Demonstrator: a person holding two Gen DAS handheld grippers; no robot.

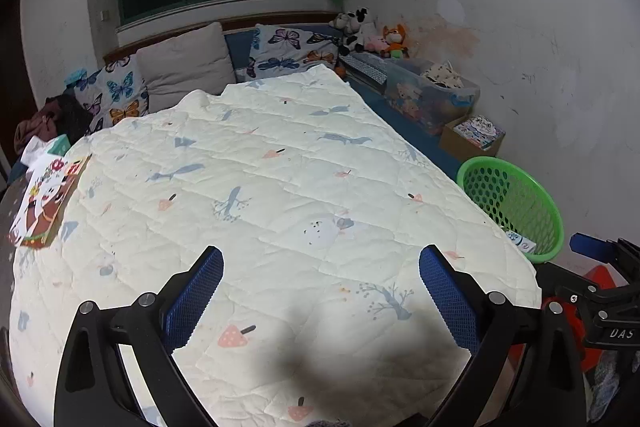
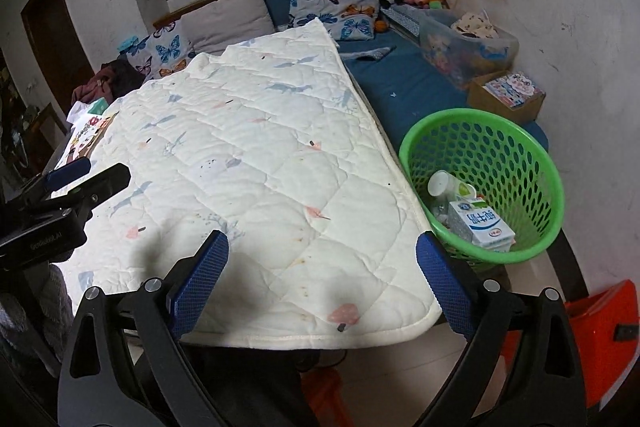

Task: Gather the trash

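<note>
A bedroom with a scuffed white wall and a dark window holds a bed spread with a white quilt (image 1: 260,187) printed with small birds and mushrooms; butterfly pillows (image 1: 288,49) and a grey cushion (image 1: 186,65) line the headboard end, and soft toys (image 1: 368,33) sit in the far corner. A picture book (image 1: 44,203) lies on the quilt's left edge. The left tongs (image 1: 320,295) hang over the near part of the quilt with their blue pads spread wide and nothing between them. The right tongs (image 2: 322,281) are likewise spread wide and empty, above the quilt's near right corner. The green basket (image 2: 520,147) stands just beside the quilt's right edge, to the right of the right tongs and close to their right pad; inside it lie a white milk carton (image 2: 480,227) and a white cup (image 2: 440,183) with other scraps that are hard to make out. A cardboard box (image 2: 506,95) and a clear storage bin (image 2: 468,43) stand beyond the basket along the wall.
</note>
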